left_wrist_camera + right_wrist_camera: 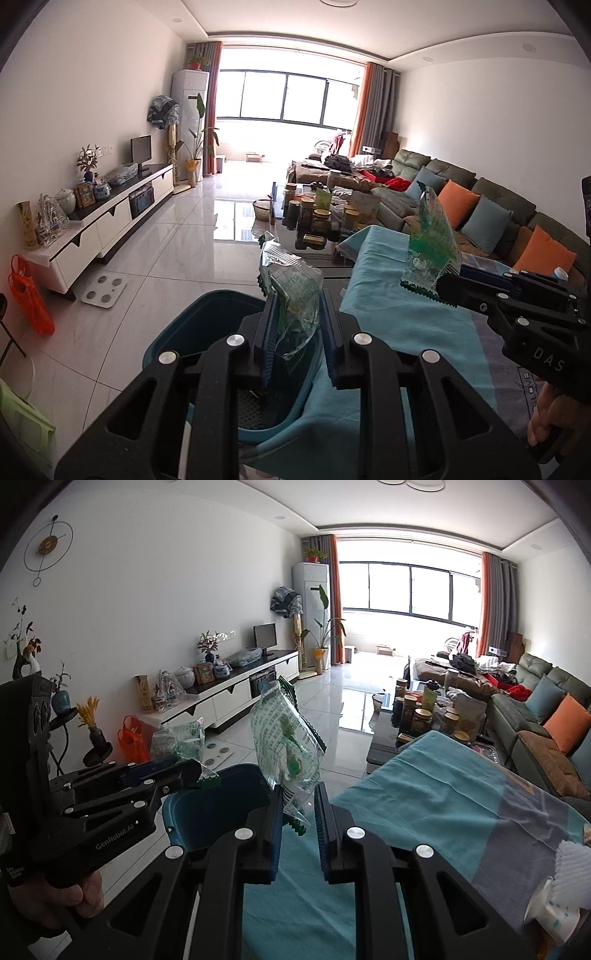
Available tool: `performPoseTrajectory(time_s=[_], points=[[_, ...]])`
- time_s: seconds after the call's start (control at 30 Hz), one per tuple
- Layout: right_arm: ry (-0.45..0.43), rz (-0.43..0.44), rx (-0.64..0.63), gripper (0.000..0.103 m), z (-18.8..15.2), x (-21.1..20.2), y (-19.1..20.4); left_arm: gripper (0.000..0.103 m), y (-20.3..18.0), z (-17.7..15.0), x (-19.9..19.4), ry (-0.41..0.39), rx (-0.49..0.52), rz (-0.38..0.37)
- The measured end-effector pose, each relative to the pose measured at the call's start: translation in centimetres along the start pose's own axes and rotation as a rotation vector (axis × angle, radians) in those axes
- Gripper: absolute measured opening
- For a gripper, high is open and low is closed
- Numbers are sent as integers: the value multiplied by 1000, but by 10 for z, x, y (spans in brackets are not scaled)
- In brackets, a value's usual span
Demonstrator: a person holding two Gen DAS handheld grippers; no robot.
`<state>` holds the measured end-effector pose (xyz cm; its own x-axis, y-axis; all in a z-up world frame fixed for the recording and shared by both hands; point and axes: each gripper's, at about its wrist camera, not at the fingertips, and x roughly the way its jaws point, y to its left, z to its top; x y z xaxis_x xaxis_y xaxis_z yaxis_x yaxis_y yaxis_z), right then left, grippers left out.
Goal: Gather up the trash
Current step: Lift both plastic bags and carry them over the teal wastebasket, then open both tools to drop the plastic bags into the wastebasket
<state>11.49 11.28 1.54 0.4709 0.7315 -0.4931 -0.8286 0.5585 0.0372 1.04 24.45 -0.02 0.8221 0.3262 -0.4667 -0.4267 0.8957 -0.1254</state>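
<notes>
The left gripper point(295, 325) pinches a crinkly green-and-clear wrapper point(290, 286) above the blue bin point(177, 332). The right gripper point(299, 814) pinches another wrapper point(286, 738) over the teal cloth point(424, 794). One gripper's side says "GenRobot.AI", the other "DAS".

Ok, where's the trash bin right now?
The blue trash bin stands on the floor against the teal-covered table's left edge, just ahead of and below the left gripper and its wrapper in the left wrist view.

The left gripper point(207, 775) reads "GenRobot.AI" (white lettering); the right gripper point(441, 286) shows "DAS".
</notes>
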Motion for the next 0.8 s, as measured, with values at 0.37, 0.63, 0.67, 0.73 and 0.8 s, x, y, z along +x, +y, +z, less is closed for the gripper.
performPoseTrajectory(time_s=[0.37, 0.63, 0.67, 0.73, 0.8], points=[[158, 106, -24, 15, 17, 80, 18, 23, 70, -15, 22, 118, -78, 78], [344, 151, -36, 15, 10, 138, 29, 24, 65, -20, 84, 229, -80, 90], [360, 153, -36, 15, 9, 144, 30, 24, 66, -22, 92, 240, -85, 87], [401, 157, -52, 15, 7, 153, 35, 26, 66, -26, 104, 279, -92, 83], [416, 163, -63, 15, 9, 157, 40, 27, 65, -33, 116, 299, -111, 81]])
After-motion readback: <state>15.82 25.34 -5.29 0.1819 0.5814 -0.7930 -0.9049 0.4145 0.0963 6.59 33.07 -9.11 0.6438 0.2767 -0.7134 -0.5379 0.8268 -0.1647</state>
